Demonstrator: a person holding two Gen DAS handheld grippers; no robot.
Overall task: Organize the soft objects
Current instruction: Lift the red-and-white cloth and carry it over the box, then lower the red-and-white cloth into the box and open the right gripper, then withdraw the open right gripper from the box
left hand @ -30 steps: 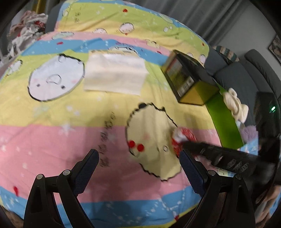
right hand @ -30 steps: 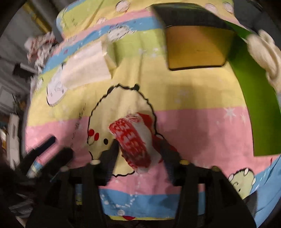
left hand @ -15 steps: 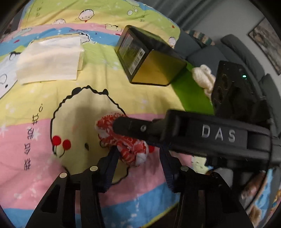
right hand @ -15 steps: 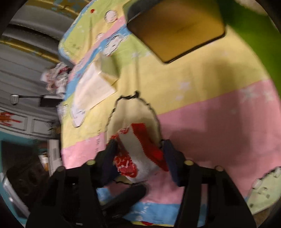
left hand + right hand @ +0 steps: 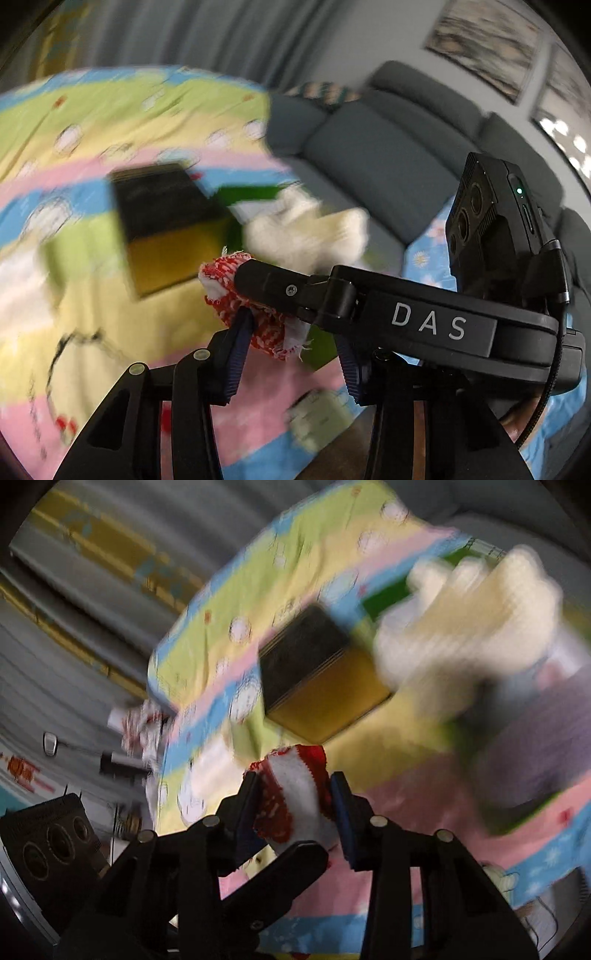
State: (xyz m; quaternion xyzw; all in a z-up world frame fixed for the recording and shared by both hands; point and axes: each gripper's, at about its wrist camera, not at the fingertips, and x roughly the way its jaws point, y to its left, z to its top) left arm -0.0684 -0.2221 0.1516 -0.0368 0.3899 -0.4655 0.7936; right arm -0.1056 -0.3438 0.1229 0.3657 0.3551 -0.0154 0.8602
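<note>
ITEM: red-and-white sock, rolled/bunched, frayed edge showing.

HELD BY: both tongs at once. Right gripper jaws had just been closing; blue pads pressed on the sock's two sides, pinching it. Left gripper also narrowed, sock betw. its jaws; left-hand pad touched the cloth, the other pad hidden behind the right tool's finger, so a full pinch there can't be confirmed.

WHY SO HELD (judgement): soft roll would likely unfurl if gripped at one end only; two grips from crossing directions prob. kept it bundled for carrying.

POSN: sock sat at the pad tips of both tools, lifted clear of the striped cartoon bedsheet, not touching it. Right tool's finger crossed over the sock in left view.

NEARBY: black-and-gold box on the sheet beyond the sock; cream knitted items on a green tray just beside the box — likely drop-off spot. Grey sofa behind. Bkgd blurred.
</note>
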